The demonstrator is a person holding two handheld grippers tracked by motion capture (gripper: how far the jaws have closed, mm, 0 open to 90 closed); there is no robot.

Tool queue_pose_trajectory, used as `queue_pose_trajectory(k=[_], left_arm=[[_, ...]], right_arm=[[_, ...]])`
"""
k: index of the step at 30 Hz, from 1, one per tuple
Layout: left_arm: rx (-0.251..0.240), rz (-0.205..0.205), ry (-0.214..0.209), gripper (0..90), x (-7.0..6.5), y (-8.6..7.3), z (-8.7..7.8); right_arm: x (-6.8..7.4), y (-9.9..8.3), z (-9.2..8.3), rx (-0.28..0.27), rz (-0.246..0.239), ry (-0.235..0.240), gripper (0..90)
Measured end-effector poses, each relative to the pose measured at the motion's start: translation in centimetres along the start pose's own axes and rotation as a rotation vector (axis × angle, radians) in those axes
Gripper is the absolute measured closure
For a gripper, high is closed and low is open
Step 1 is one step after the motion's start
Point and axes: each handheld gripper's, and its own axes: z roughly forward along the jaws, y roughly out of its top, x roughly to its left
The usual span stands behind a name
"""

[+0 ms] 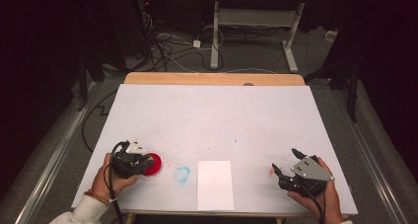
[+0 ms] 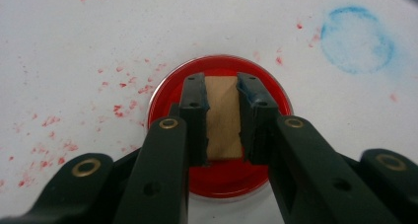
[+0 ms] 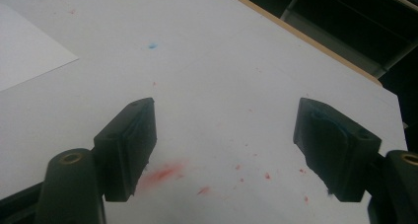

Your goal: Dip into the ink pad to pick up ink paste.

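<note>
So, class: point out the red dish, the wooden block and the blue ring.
red dish (image 2: pixel 222 182), left gripper view, near rim.
wooden block (image 2: pixel 223 120), left gripper view, middle.
blue ring (image 1: pixel 182 174), high view, middle.

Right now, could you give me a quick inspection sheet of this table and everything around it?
Surface: white table cover, speckled with red flecks, a blue ring stain and a red smear.
Job's things: red dish; tan block over it; white paper sheet.
Clutter: nothing seen.
Tools: left tool shut on the tan block; right tool open, holding nothing.
Cables: black cable trails from left tool; tangled floor cables beyond.
Surroundings: another table's white legs, dark room.
</note>
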Motion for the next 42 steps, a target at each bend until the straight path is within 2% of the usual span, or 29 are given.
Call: queue_pose_trajectory(k=[10,22,42], left_arm=[[-0.061,0.008,0.008,73.8,-0.1,0.3,-1.6],[-0.112,-0.009,0.021,73.8,0.5,0.0,-3.0],[-0.139,0.009,0.011,73.8,0.0,0.2,-3.8]], right_arm=[[0.0,0.0,0.0,0.002,0.000,0.000,25.0],[-0.1,0.1,0.6,0.009,-0.001,0.006,25.0],[-0.1,0.1,0.7,0.012,0.007,0.010,25.1]])
